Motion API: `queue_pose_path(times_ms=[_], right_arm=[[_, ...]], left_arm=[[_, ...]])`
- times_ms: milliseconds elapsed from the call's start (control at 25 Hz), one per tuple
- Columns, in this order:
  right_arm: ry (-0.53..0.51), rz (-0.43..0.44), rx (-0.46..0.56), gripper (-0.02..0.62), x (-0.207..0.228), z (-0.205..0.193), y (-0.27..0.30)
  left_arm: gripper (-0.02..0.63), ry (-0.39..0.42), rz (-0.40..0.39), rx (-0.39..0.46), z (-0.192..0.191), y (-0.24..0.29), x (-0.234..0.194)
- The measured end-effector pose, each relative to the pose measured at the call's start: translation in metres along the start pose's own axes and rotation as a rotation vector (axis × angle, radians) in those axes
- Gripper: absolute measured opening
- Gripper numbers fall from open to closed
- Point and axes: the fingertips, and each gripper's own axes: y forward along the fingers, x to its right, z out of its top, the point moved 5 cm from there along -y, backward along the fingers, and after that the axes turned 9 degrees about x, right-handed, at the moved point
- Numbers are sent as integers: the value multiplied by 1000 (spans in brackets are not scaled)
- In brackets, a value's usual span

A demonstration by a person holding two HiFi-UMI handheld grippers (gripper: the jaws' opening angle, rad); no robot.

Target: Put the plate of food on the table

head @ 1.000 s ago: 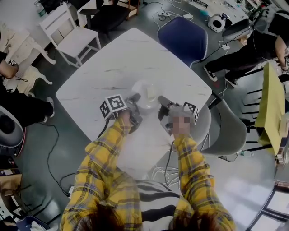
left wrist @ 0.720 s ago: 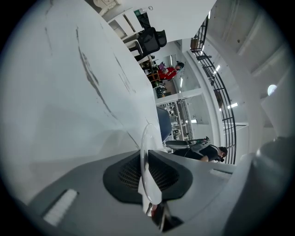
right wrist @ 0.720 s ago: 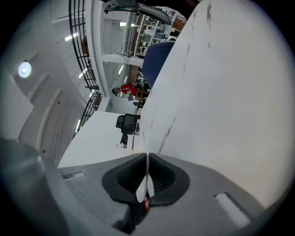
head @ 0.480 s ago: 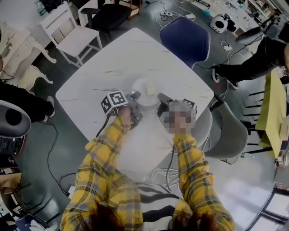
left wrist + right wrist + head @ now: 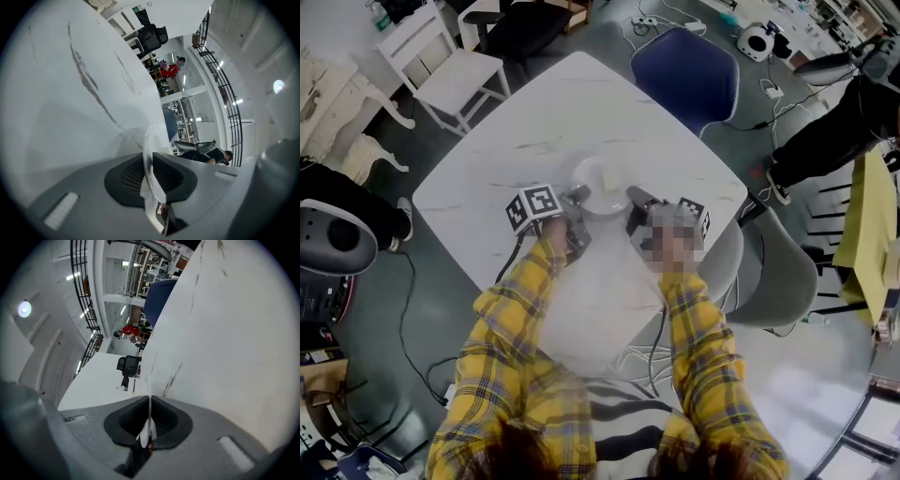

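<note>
A small white plate (image 5: 602, 185) with a pale piece of food (image 5: 613, 178) on it is over the middle of the white marble table (image 5: 525, 131); I cannot tell if it touches the top. My left gripper (image 5: 578, 197) is shut on the plate's left rim and my right gripper (image 5: 632, 197) on its right rim. In the left gripper view the thin rim (image 5: 148, 154) stands edge-on between the dark pads (image 5: 126, 180). The right gripper view shows the same: the rim (image 5: 149, 416) is pinched between the pads (image 5: 166, 420).
A blue chair (image 5: 687, 70) stands at the table's far side, a white chair (image 5: 441, 70) at the far left, a grey chair (image 5: 773, 272) at the right. A person in black (image 5: 839, 112) is at the upper right. Cables lie on the floor (image 5: 412, 309).
Both grippers and the plate have shifted a little farther over the table and slightly lower. The person in black at the right has moved away from the table.
</note>
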Motion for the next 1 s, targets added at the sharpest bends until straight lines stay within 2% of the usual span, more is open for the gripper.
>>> queue_pose_path(times_ms=[240,400,560,760,880,1000], right_arm=[[-18,5,12,8,7,8,6],[-14,-15,38,8,11,13,6],[-18,-25,62,8,12,18,6],[-23,-38,78,9,12,19,8],[-11,-50,88,9,14,18,8],[-4,-70,78,12,16,17,7]], left_arm=[[93,-5,-8,-4,2,0,-4],[97,-9,-15,-10,2,-4,-5],[78,-10,-26,-30,-5,-8,-6],[64,-8,-60,-108,-26,-10,-1],[33,11,-70,-139,-40,-8,1],[16,13,-67,-129,-46,-6,0]])
